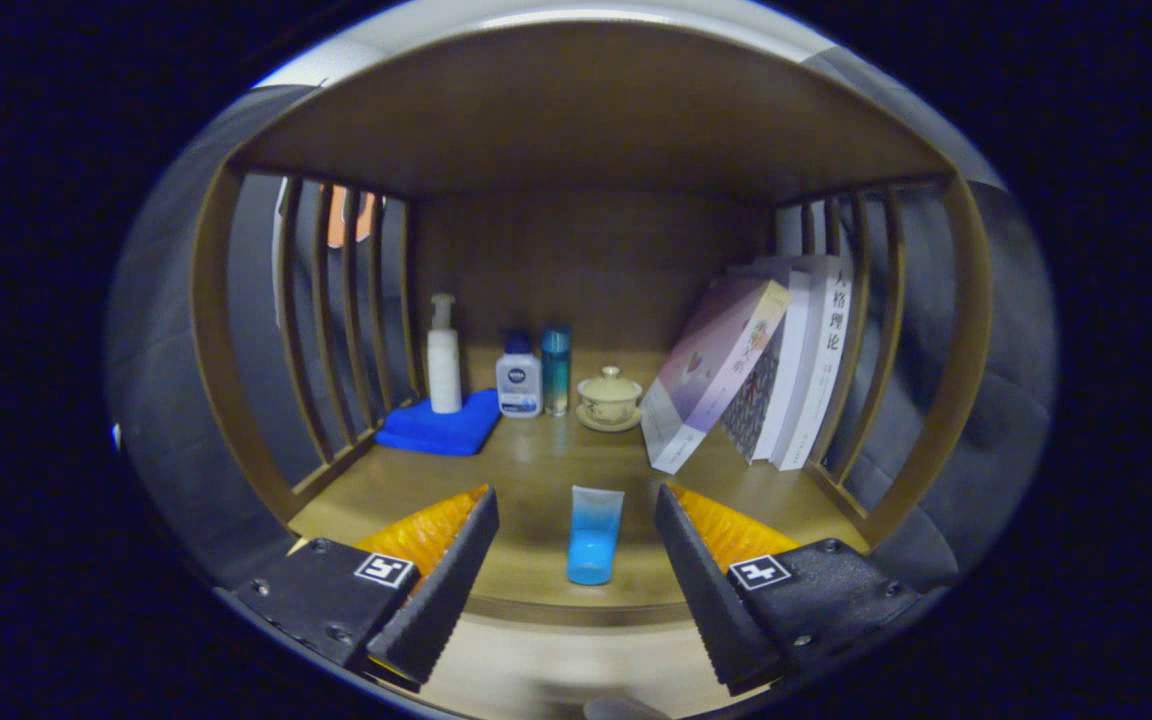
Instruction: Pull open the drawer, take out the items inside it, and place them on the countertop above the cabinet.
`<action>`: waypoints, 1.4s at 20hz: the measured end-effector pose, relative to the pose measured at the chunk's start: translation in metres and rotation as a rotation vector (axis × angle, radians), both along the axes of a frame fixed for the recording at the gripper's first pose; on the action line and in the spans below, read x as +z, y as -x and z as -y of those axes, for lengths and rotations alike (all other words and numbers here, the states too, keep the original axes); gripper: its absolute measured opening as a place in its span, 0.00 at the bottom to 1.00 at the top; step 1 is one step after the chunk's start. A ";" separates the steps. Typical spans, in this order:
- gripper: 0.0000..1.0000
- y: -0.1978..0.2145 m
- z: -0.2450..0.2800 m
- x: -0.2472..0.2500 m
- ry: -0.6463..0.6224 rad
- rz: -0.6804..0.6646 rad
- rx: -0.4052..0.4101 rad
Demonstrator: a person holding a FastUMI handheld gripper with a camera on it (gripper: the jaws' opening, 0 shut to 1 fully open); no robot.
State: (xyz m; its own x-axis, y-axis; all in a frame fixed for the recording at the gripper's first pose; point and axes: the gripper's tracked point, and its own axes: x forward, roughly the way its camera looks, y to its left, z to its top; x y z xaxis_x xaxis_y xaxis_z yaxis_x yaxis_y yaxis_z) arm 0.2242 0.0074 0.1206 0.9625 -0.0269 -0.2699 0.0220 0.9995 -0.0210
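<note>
A blue squeeze tube (593,535) lies on the wooden countertop (536,470), cap toward me, near the counter's front edge. My gripper (576,520) is open, its two fingers spread wide on either side of the tube without touching it. The tube sits between the fingertips and slightly ahead of them. The drawer is out of sight below the counter's front edge.
At the back of the shelf stand a white pump bottle (443,355) on a folded blue cloth (441,425), a small blue-capped bottle (518,378), a teal bottle (556,368) and a lidded cup on a saucer (609,398). Leaning books (766,370) fill the right side. Slatted walls close both sides.
</note>
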 end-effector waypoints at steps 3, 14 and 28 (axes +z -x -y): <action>0.99 0.035 -0.001 0.010 -0.013 0.108 -0.001; 0.99 0.143 0.013 0.004 0.022 0.321 -0.030; 0.99 0.218 0.019 -0.094 0.040 0.246 -0.032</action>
